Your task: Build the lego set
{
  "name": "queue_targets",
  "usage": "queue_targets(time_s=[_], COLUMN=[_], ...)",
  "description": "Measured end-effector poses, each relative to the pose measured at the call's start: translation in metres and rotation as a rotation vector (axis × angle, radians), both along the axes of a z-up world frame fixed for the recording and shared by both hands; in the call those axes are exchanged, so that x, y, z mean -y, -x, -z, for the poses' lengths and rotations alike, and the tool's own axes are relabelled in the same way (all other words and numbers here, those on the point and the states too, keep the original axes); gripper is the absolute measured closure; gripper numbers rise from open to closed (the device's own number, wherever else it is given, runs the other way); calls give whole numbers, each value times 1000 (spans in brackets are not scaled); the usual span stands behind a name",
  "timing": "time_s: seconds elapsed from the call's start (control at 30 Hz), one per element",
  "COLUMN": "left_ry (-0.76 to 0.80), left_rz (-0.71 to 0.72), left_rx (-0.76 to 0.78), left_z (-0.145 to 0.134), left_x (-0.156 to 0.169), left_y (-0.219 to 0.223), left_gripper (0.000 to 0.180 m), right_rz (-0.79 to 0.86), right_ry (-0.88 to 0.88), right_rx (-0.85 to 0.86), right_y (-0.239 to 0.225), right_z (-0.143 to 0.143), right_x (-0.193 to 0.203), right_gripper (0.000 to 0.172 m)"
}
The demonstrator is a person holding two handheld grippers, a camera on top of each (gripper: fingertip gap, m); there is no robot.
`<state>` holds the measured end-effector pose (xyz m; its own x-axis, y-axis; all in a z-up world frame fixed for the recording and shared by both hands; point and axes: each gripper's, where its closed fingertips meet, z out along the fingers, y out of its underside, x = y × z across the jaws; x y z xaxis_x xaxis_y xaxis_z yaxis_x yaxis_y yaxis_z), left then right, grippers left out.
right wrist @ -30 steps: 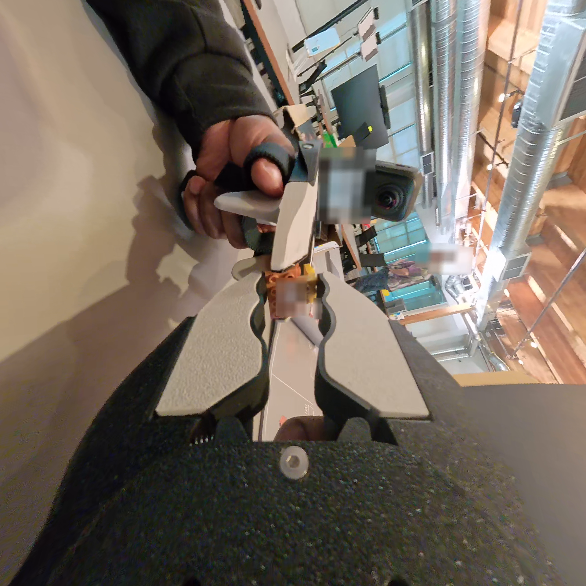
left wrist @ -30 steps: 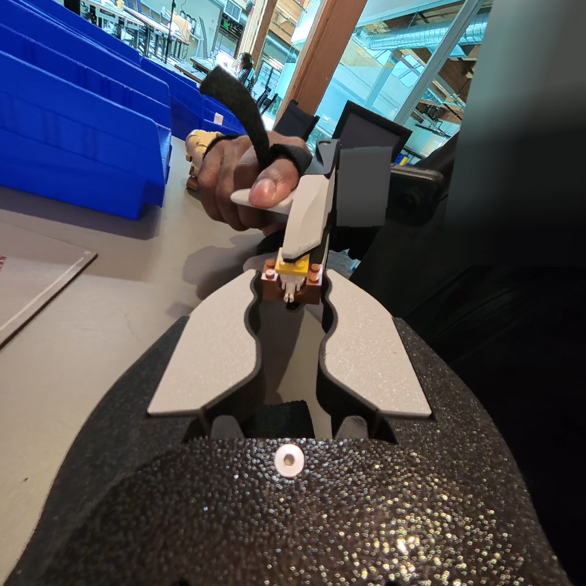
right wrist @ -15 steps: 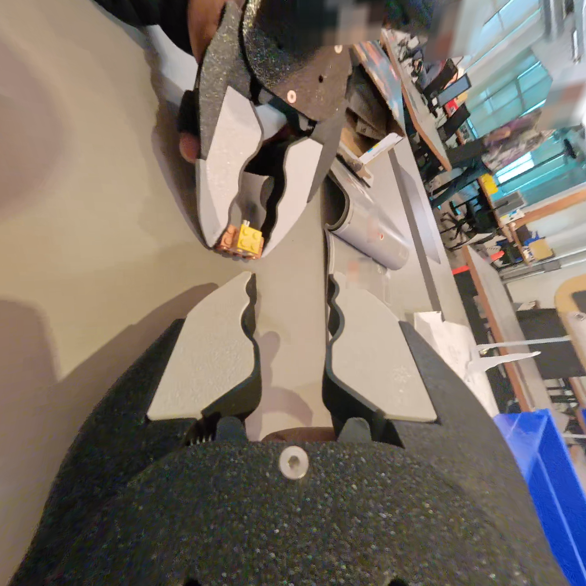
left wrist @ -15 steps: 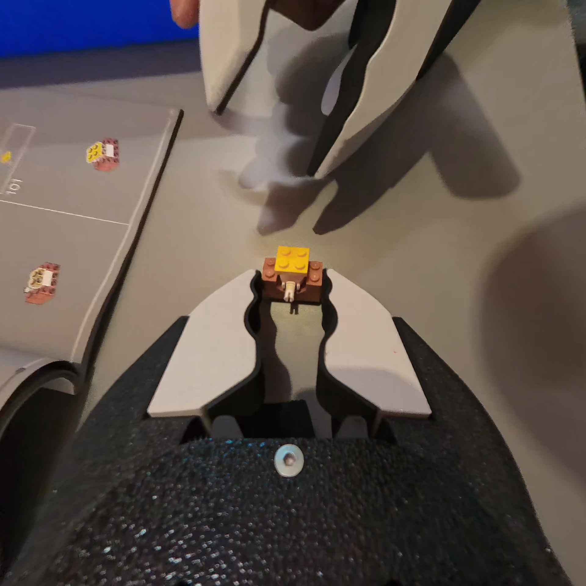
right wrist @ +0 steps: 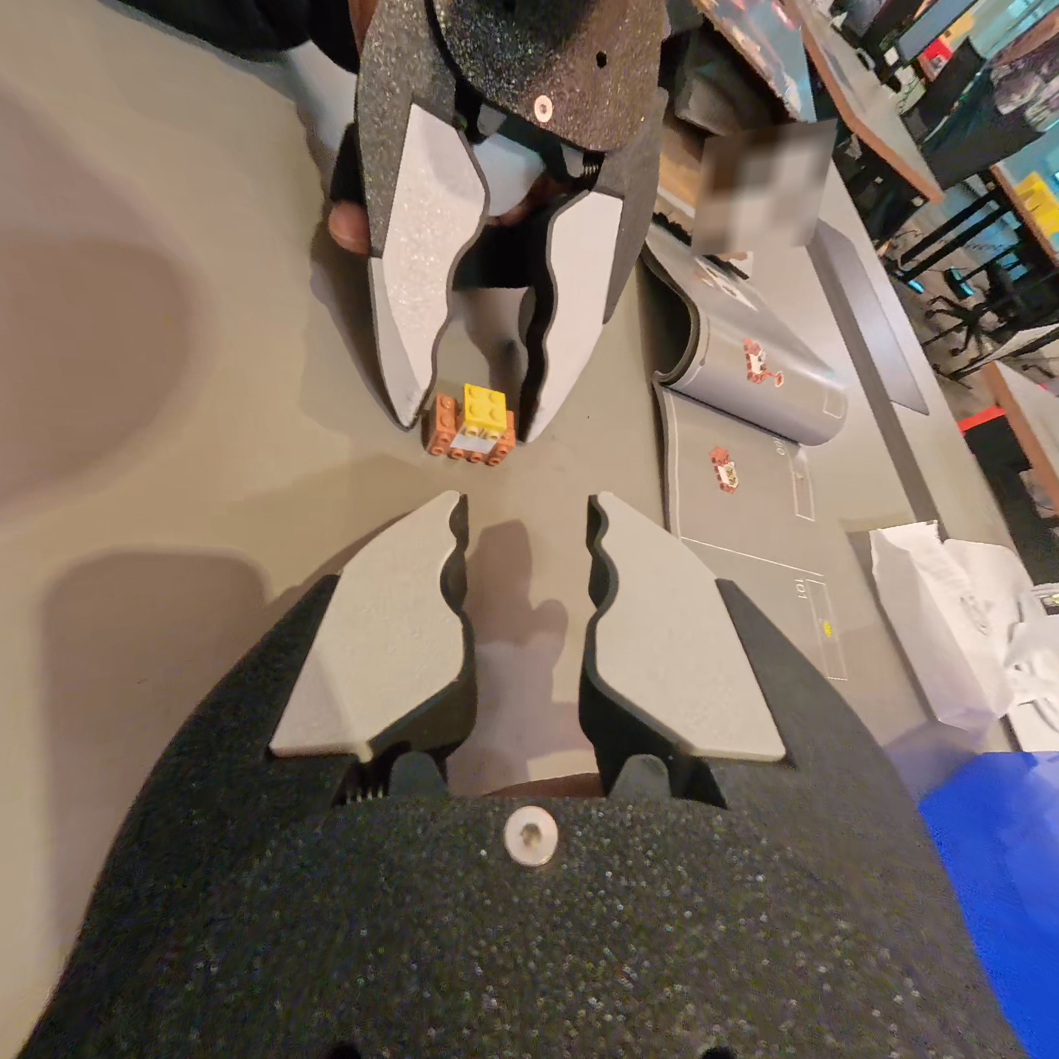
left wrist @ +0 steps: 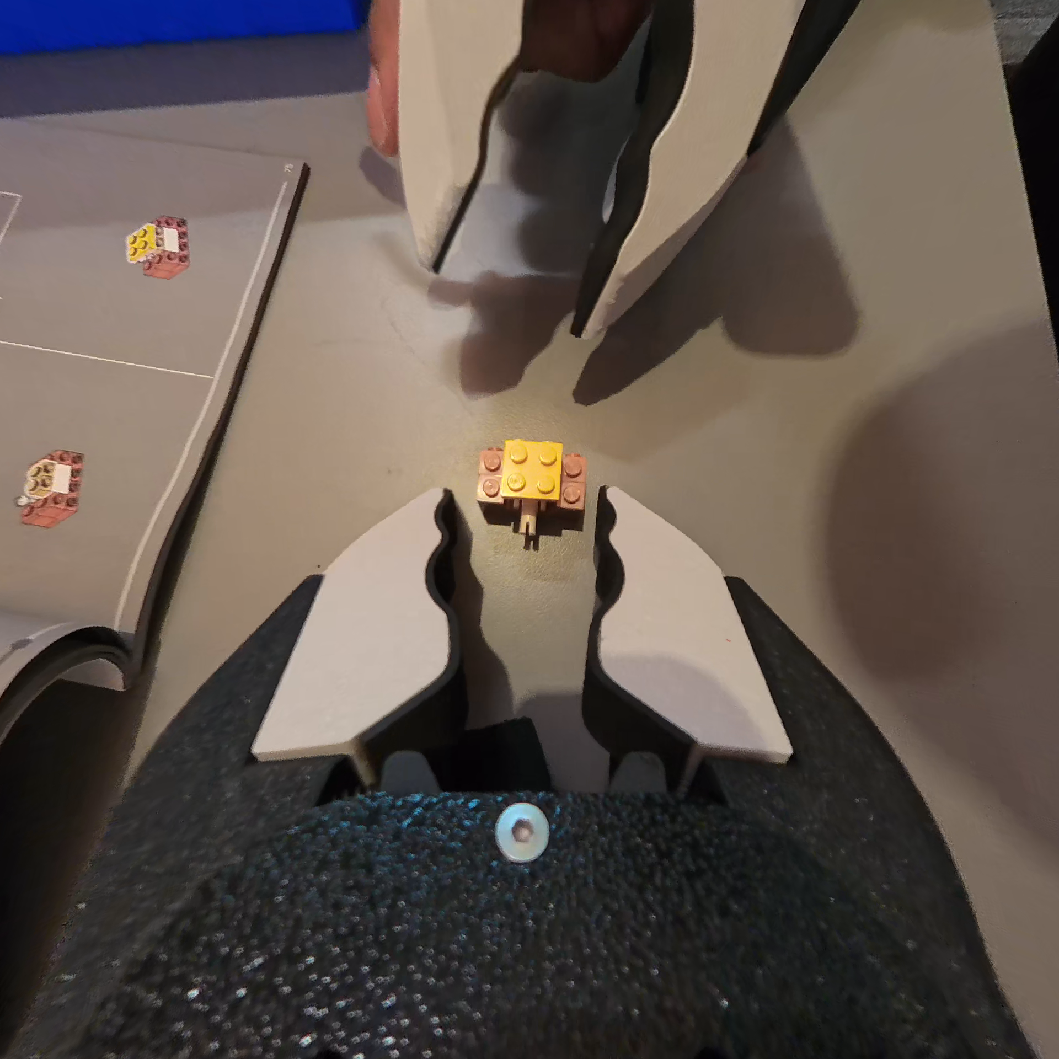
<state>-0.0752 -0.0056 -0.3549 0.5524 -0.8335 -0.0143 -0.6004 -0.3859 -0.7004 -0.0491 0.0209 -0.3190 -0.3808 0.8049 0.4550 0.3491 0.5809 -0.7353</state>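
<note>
Left gripper: the left gripper (left wrist: 524, 498) has its fingers spread and holds nothing; its tips flank a small brick assembly without pressing on it, a gap showing on each side. In the right wrist view the same gripper (right wrist: 467, 427) comes down from the top with the assembly between its tips.

Right gripper: the right gripper (right wrist: 527, 504) is spread and bare, tips just short of the assembly. In the left wrist view it (left wrist: 510, 298) hangs above the worktop beyond the assembly.

Brick assembly: the brick assembly (left wrist: 530, 478) rests on the grey worktop (left wrist: 745, 516); a yellow four-stud plate sits on top of brown bricks, and a small tan peg sticks out of the side facing the left gripper.

Booklet: an open grey instruction booklet (left wrist: 114, 372) lies on the worktop to the left, with brick diagrams on its pages; one page curls up (right wrist: 762, 367).

Surroundings: a blue bin (right wrist: 997, 859) at the right edge, white crumpled paper or packaging (right wrist: 945, 619) beside the booklet.
</note>
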Motion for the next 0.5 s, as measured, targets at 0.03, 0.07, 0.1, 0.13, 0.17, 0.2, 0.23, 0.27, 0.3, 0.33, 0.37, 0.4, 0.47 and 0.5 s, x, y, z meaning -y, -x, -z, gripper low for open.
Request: queue_targets(time_s=[0.03,0.07,0.1,0.13,0.17,0.2,0.23,0.27,0.3,0.33,0.37,0.4,0.47,0.5], left_ry=[-6,-8,-12,-21,-28,-28,-25,-23,-24,-26,-26,-24,-22,-21], left_rz=[3,11,18,21,22,22,22,22,25,26,29,34,34,38], left_rx=[7,18,27,31,32,29,22,18,15,14,15,17,19,20], left_z=[-1,-2,-3,-4,-4,-4,-3,-2,-2,-2,-2,-2,-3,-3], left_x=[-1,-1,-1,-2,-2,-3,-3,-3,-3,-3,-2,-2,-2,-1], left_y=[-1,-3,-5,-6,-7,-7,-7,-7,-7,-8,-8,-8,-8,-8], left_gripper=[133,133,133,134,136,138,140,144,145,146,146,146,146,146], right_rz=[-5,-2,-2,-6,-6,-7,-8,-9,-9,-9,-9,-7,-4,-1], right_ry=[3,-6,-16,-22,-27,-31,-35,-38,-40,-42,-45,-50,-57,-58], right_rx=[4,6,14,22,25,28,31,32,33,34,34,35,37,37], right_y=[0,0,0,-1,-1,-1,-1,0,0,0,0,0,0,0], right_z=[1,2,4,6,7,8,9,9,10,10,10,11,12,12], right_x=[1,1,0,1,1,2,2,3,3,4,4,4,3,2], right_gripper=[133,134,134,134,134,134,134,134,134,134,135,135,135,135])
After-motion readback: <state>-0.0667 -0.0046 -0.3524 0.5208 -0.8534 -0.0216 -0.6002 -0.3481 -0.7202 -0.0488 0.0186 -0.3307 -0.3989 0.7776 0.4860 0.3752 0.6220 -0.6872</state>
